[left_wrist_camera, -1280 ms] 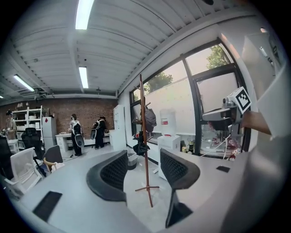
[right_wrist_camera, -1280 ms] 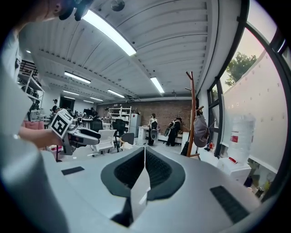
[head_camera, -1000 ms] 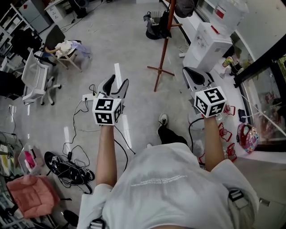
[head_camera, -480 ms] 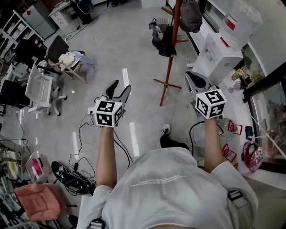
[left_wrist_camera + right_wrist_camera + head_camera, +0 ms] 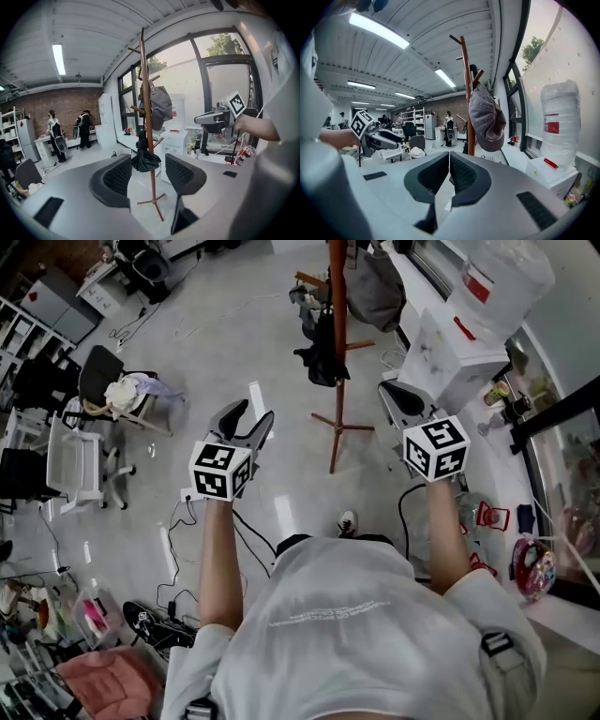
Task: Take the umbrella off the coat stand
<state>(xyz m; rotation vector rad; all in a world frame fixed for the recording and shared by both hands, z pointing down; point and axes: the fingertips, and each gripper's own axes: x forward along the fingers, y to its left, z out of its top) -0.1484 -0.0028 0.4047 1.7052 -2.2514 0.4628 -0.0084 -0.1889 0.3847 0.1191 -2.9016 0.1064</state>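
A brown wooden coat stand [image 5: 336, 343] rises from the grey floor ahead of me. A folded black umbrella [image 5: 319, 348] hangs on its left side, and a grey cap [image 5: 375, 292] hangs higher on the right. My left gripper [image 5: 253, 413] is open and empty, left of the stand's base and well short of it. In the left gripper view the umbrella [image 5: 144, 157] and the stand [image 5: 149, 117] show beyond the open left gripper [image 5: 147, 164]. My right gripper [image 5: 394, 395] is shut on nothing, right of the stand. The right gripper [image 5: 449, 157] faces the stand [image 5: 467, 93] and cap [image 5: 486, 119].
A white water dispenser [image 5: 459, 343] with a large bottle stands just right of the stand by the window wall. Office chairs [image 5: 80, 460] and cables [image 5: 159, 624] lie on the floor to the left. Two people [image 5: 56, 136] stand far back by the desks.
The person has walked toward the coat stand, carrying both grippers closer to it. The stand and umbrella now look larger and nearer. Both grippers' jaws stand as before.
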